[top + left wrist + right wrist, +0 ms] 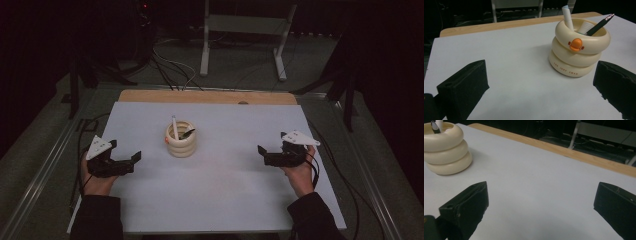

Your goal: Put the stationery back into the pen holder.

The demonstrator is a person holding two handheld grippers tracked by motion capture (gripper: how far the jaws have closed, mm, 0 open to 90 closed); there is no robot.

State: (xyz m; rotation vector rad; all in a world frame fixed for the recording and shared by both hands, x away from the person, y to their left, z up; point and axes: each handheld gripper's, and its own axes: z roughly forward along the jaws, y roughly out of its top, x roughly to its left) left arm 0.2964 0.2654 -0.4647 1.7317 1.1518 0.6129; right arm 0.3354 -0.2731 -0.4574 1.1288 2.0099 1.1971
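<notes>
High view looks down from above; both gripper views, low, share the pen holder

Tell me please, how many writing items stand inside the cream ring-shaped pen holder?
3 visible in the cream pen holder: a white pen upright at the back, a short white item in the middle, and a dark green pen leaning right. Others may be hidden inside.

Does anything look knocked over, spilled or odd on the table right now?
Nothing stands out. The cream ring-stacked pen holder stands upright on the white table, with a dark pen leaning inside it. Both grippers rest apart, open.
</notes>
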